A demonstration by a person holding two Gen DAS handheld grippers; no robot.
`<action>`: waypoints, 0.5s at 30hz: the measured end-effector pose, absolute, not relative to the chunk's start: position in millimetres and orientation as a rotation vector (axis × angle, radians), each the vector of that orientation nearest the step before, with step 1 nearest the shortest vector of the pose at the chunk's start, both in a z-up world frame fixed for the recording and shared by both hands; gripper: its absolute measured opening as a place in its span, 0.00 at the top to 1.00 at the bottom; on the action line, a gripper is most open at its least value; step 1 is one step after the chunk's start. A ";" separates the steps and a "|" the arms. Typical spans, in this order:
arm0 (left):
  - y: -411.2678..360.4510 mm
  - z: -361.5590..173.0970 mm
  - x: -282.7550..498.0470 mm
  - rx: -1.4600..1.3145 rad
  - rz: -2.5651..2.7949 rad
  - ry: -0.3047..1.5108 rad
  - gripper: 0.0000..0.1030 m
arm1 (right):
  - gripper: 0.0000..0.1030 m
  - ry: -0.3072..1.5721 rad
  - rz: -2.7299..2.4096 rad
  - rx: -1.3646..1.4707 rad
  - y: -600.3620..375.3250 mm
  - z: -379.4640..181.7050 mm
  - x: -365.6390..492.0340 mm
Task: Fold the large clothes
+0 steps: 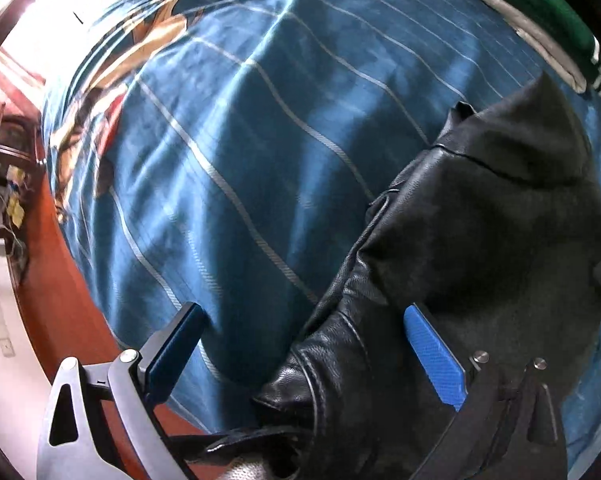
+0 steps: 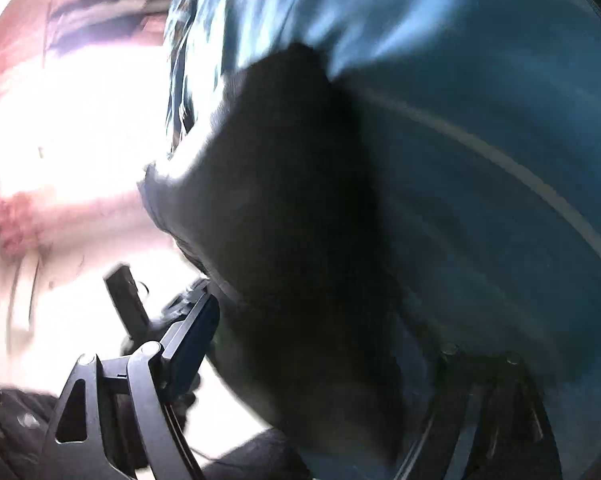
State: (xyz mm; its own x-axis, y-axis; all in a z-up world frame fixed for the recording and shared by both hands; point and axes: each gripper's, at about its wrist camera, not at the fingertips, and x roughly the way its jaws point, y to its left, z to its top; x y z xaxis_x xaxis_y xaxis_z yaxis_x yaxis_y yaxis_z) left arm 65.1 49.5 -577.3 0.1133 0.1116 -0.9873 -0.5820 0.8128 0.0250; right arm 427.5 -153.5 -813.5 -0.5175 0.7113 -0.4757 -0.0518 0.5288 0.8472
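A black leather jacket (image 1: 480, 232) lies on the blue striped bedspread (image 1: 240, 140), at the right in the left wrist view. My left gripper (image 1: 304, 328) is open, its fingers wide apart; a jacket sleeve or edge runs between them without being pinched. The right blue pad (image 1: 434, 356) rests against the jacket. In the blurred right wrist view, the jacket (image 2: 300, 200) is a dark mass across the middle. My right gripper (image 2: 320, 340) is wide open; its left finger (image 2: 192, 336) shows, and the right one is lost in shadow.
A green and white garment (image 1: 540, 8) lies at the bed's far right edge. The orange bed frame (image 1: 60, 300) and a cluttered dark nightstand (image 1: 8, 168) are at the left. The left of the right wrist view is a bright, blurred floor (image 2: 60, 140).
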 end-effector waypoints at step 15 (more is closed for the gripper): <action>65.8 -538.1 103.1 -0.344 0.564 1.317 0.00 | 0.55 1.665 1.021 0.619 -157.8 -723.9 390.2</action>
State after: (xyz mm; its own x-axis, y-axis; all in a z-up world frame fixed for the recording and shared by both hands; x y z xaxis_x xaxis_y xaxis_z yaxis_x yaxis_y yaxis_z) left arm 103.1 65.8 -538.1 0.1465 0.1931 -0.9702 -0.5694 0.8184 0.0769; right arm 390.2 -157.8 -723.9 -0.3268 0.8009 -0.5018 -0.0843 0.5042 0.8595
